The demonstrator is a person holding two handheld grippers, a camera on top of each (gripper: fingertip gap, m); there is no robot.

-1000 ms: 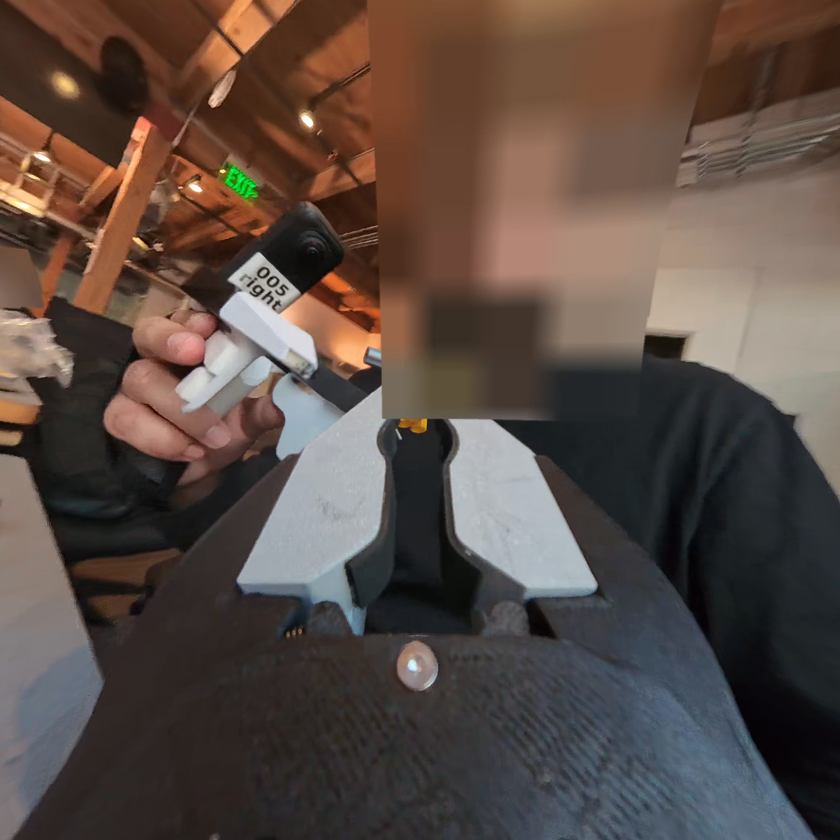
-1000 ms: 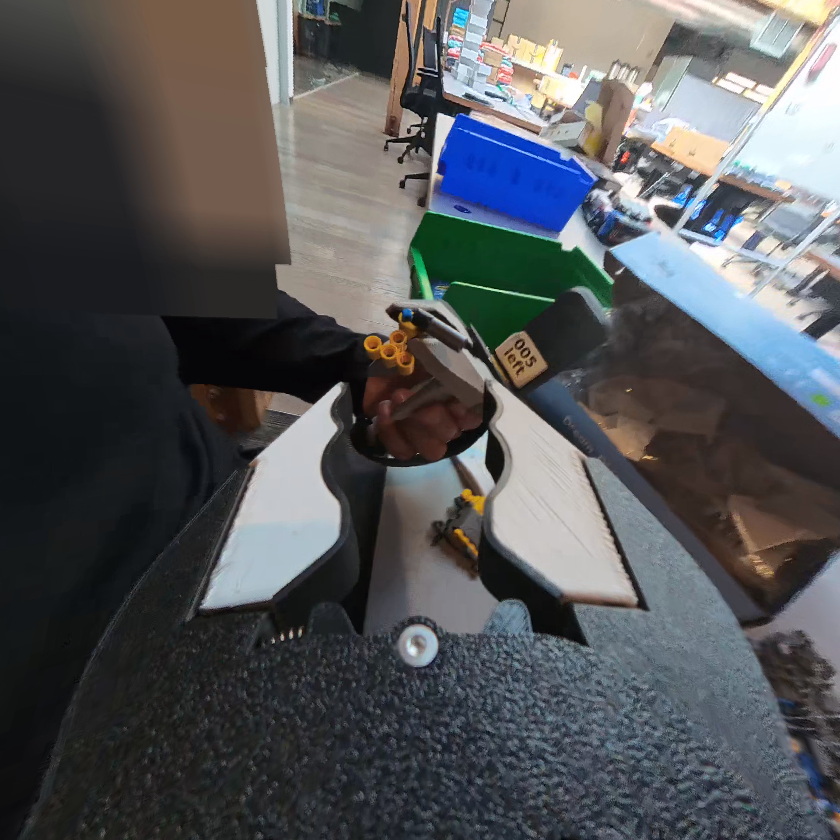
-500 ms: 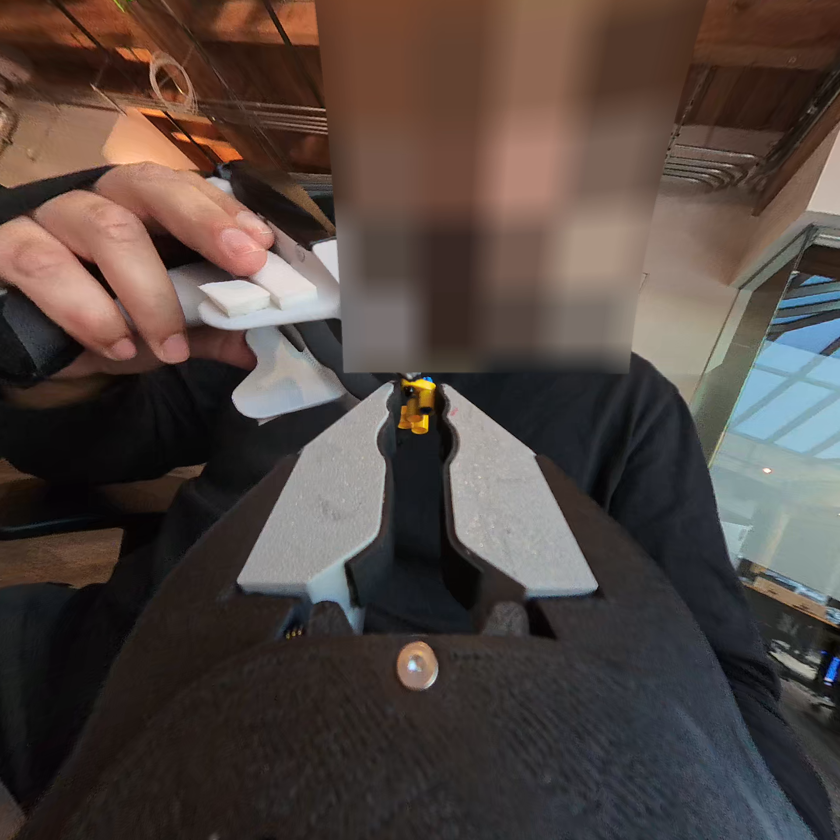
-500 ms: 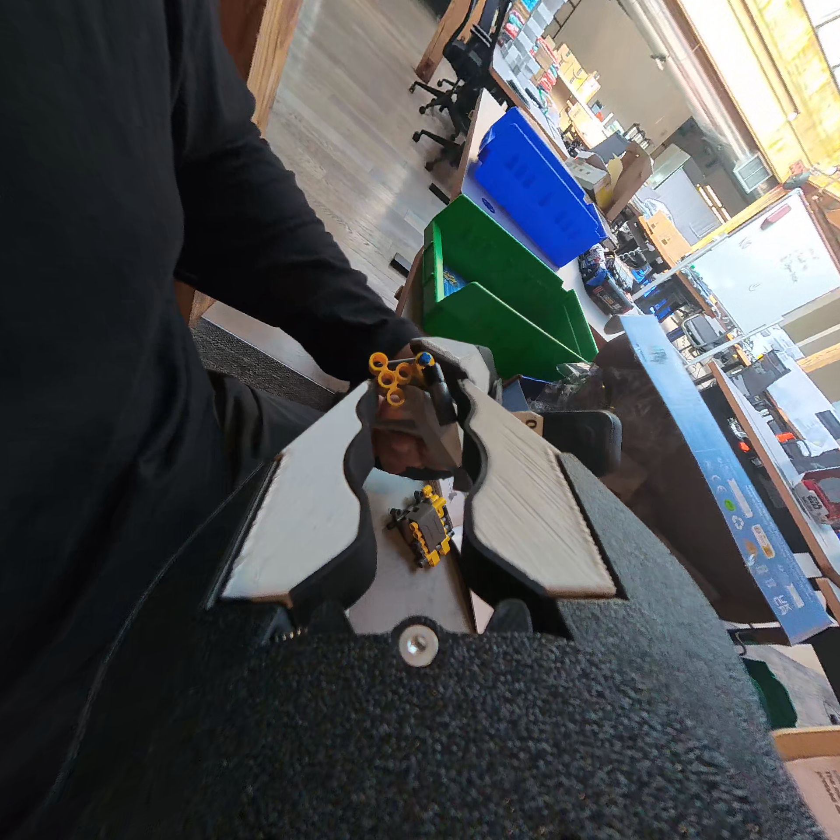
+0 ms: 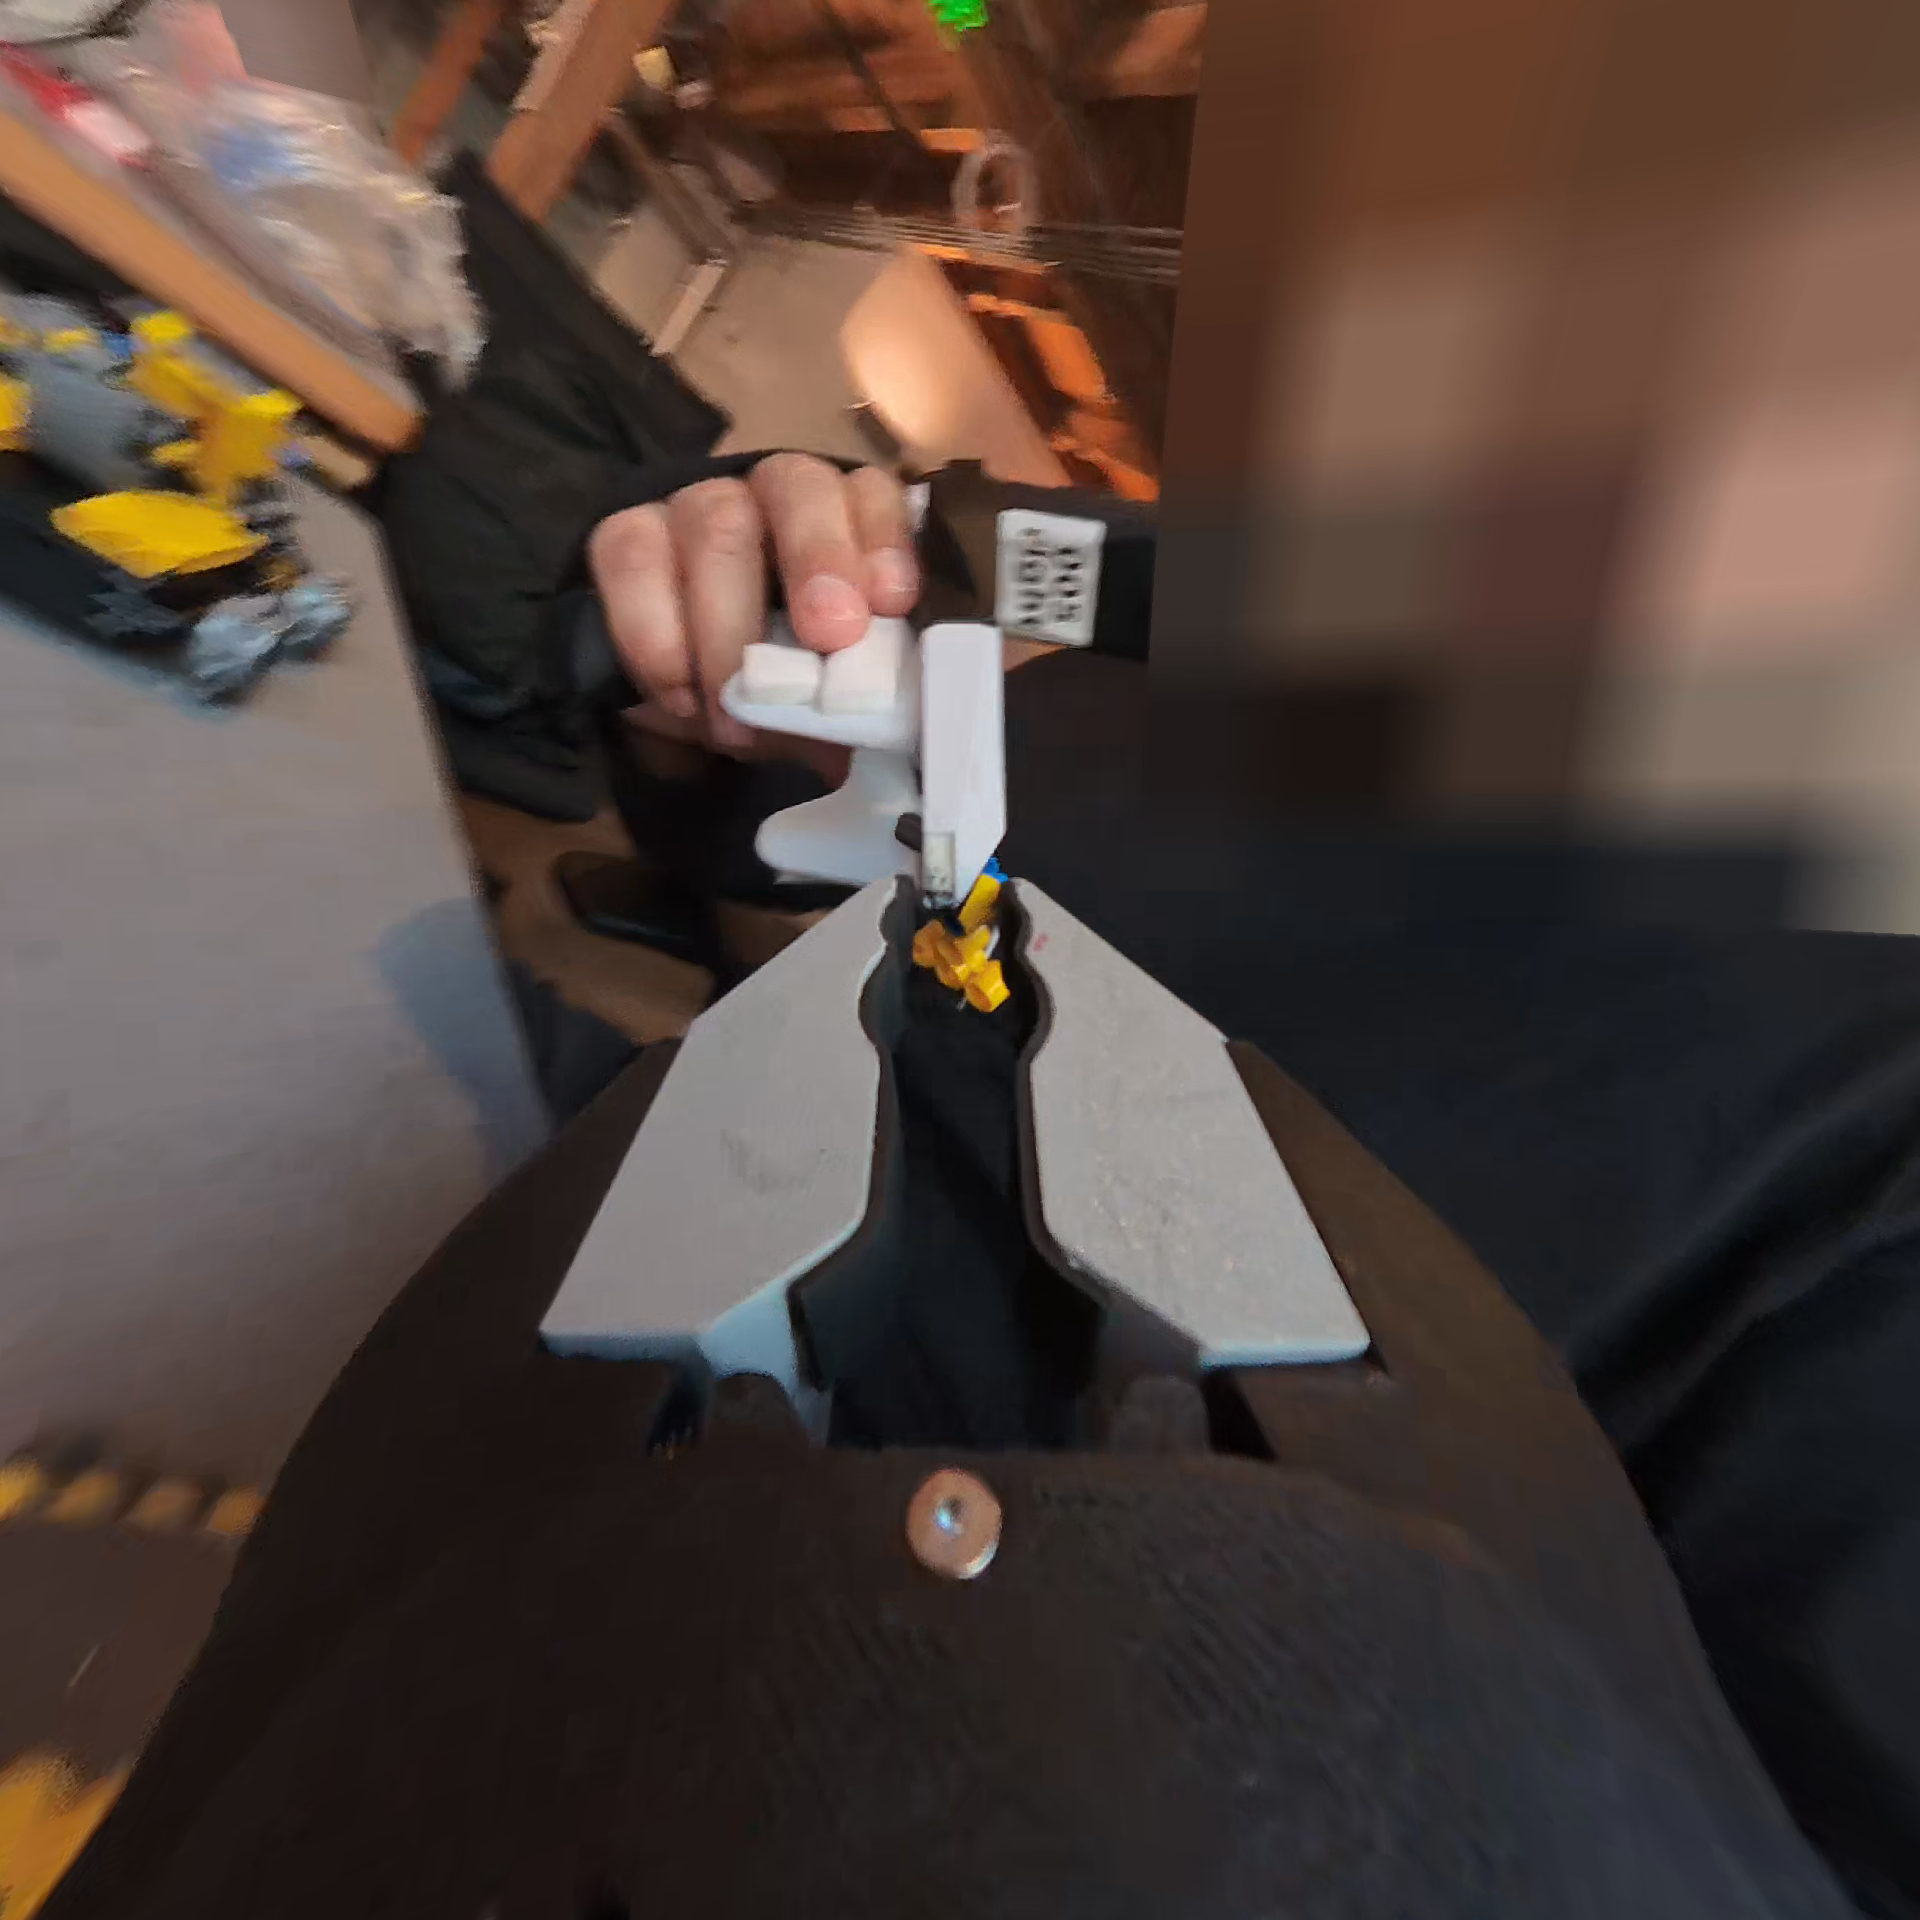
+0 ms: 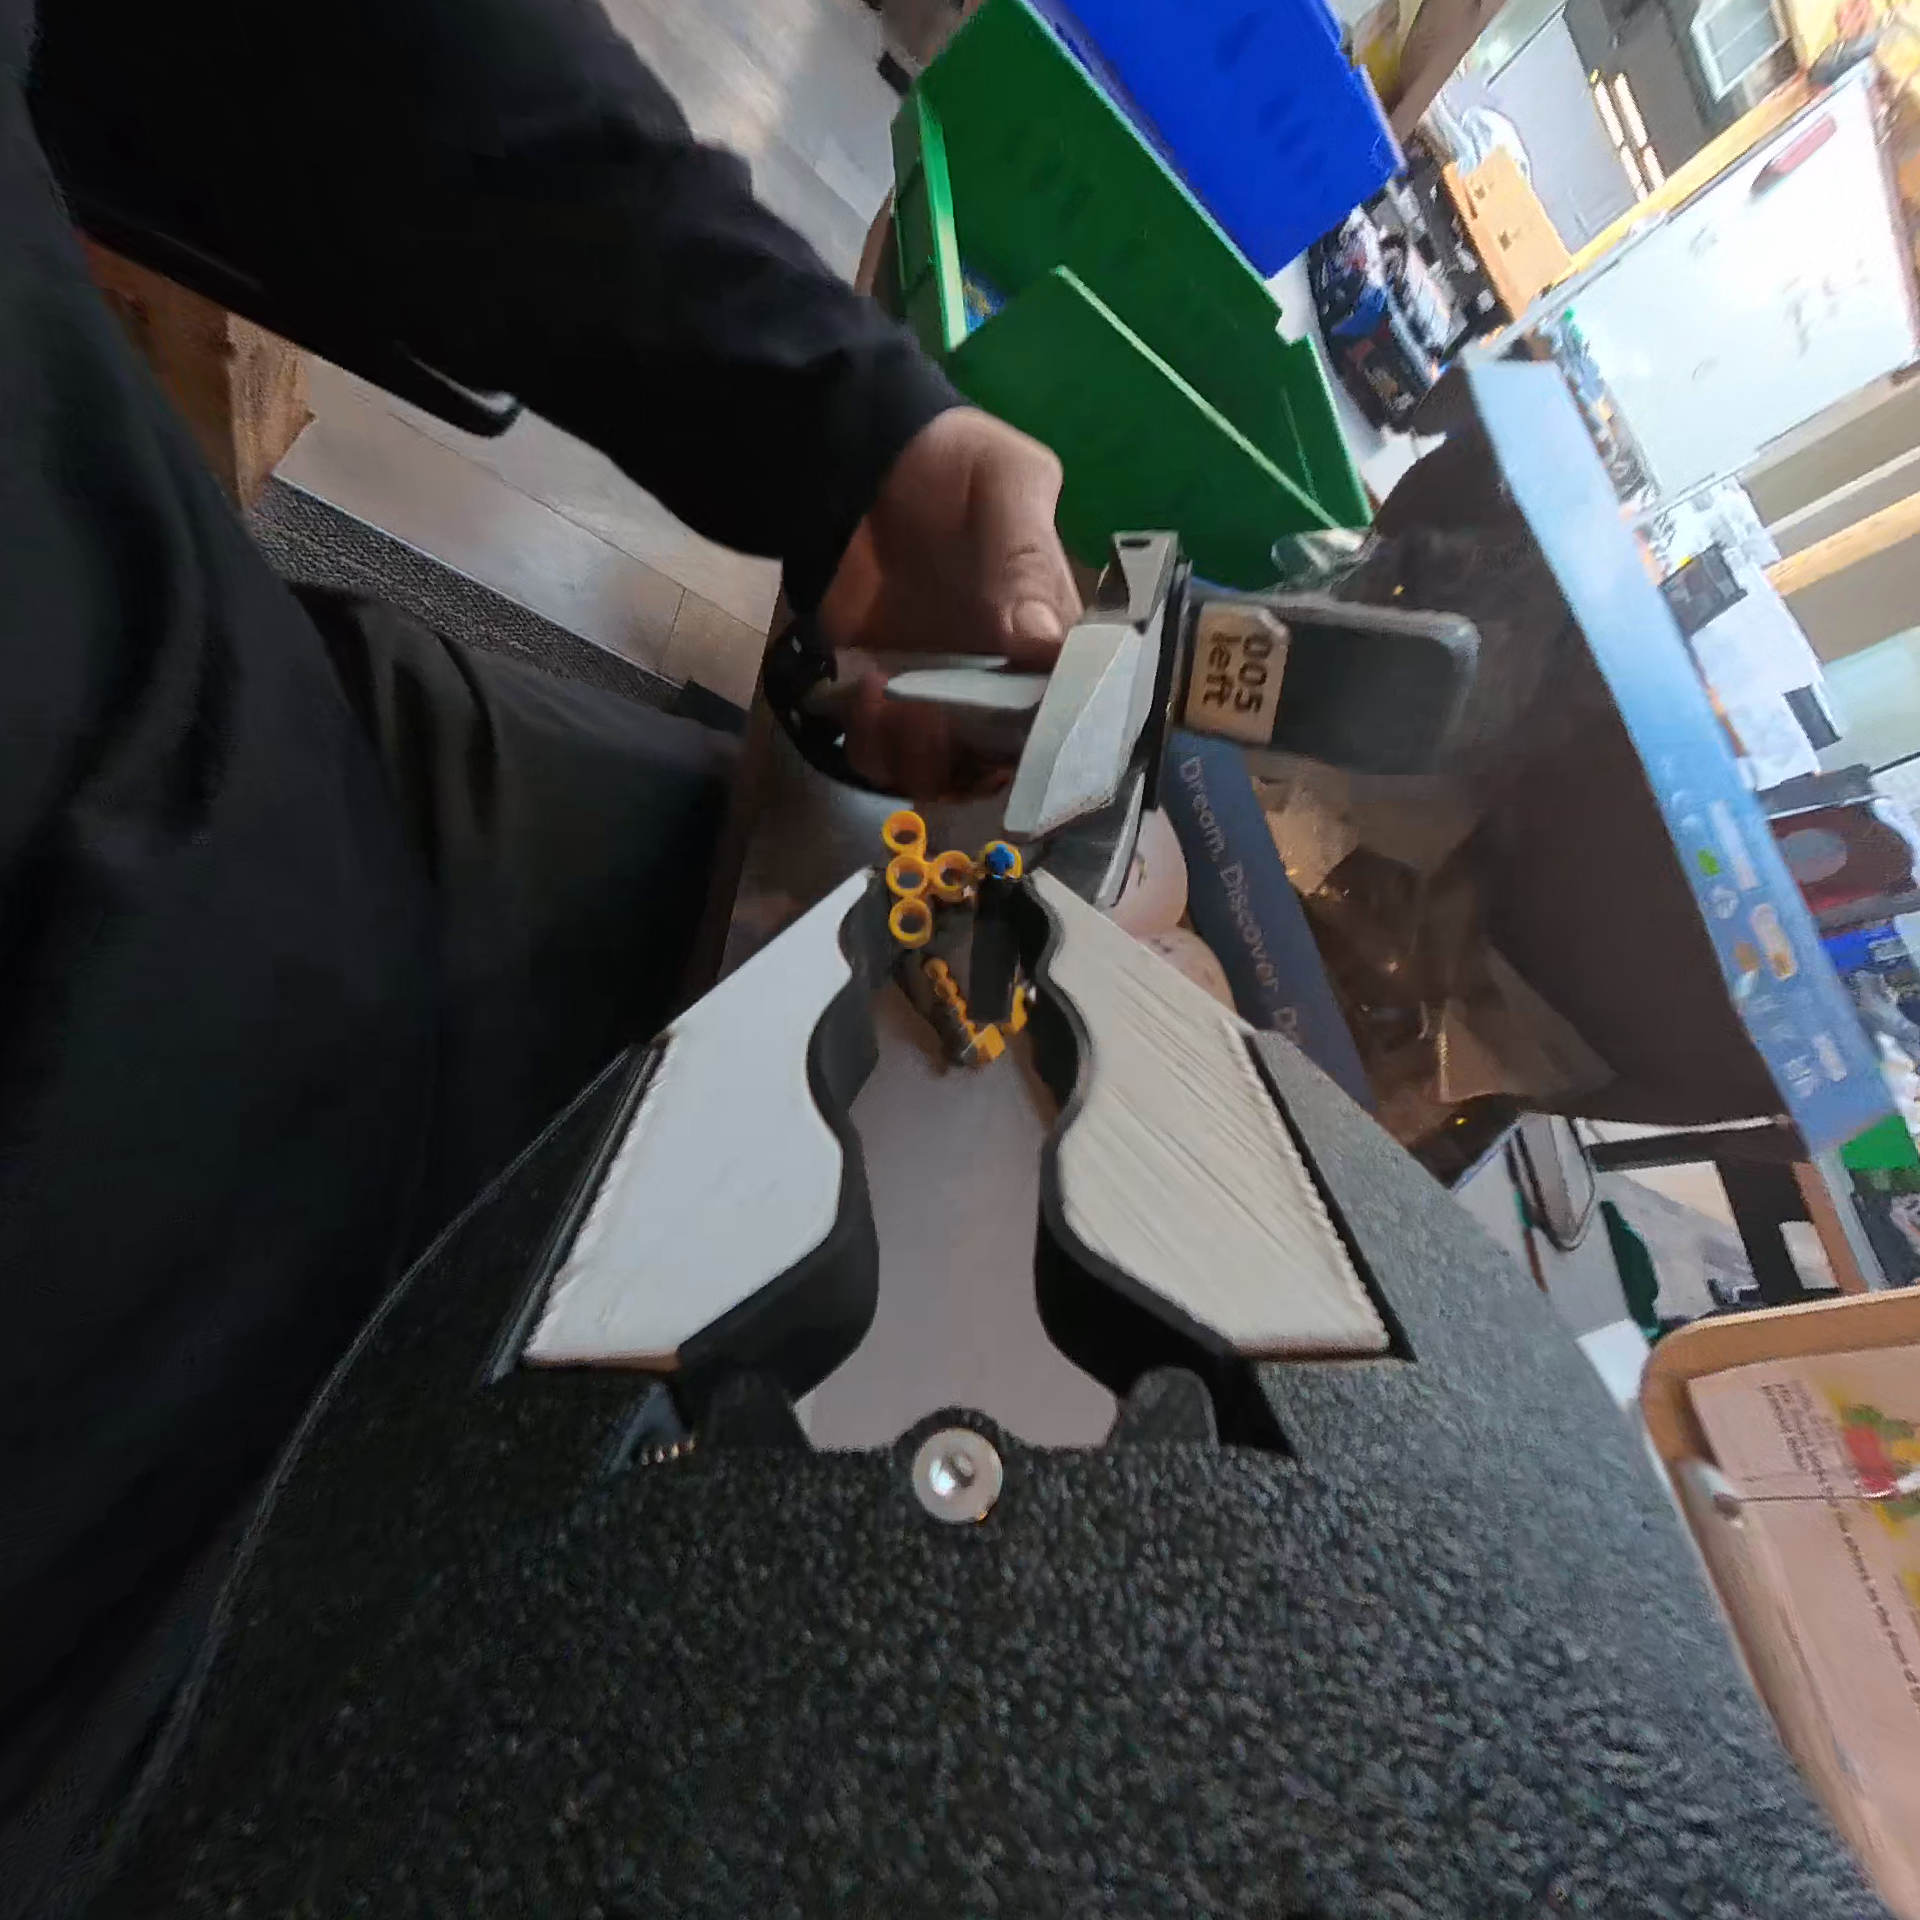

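Left gripper (image 5: pixel 956 940) clenched on small yellow brick assembly (image 5: pixel 961 951), blue pin at its top; piece sat at fingertips, held over black-clad lap.

Right gripper (image 6: pixel 940 914) closed down around same yellow brick assembly (image 6: pixel 914 883) with black beam; firm grasp not clear from pictures. Second yellow-black piece (image 6: pixel 961 1013) lay on grey table (image 6: pixel 956 1226) beyond fingers.

Each gripper's camera bore white label with printed writing (image 6: pixel 1231 675). Blue box (image 6: pixel 1704 748) showed printed text along edge. Green bins (image 6: pixel 1091 343) and blue bin (image 6: pixel 1247 114) stood behind. Yellow brick vehicle (image 5: pixel 177 520) blurred at left.
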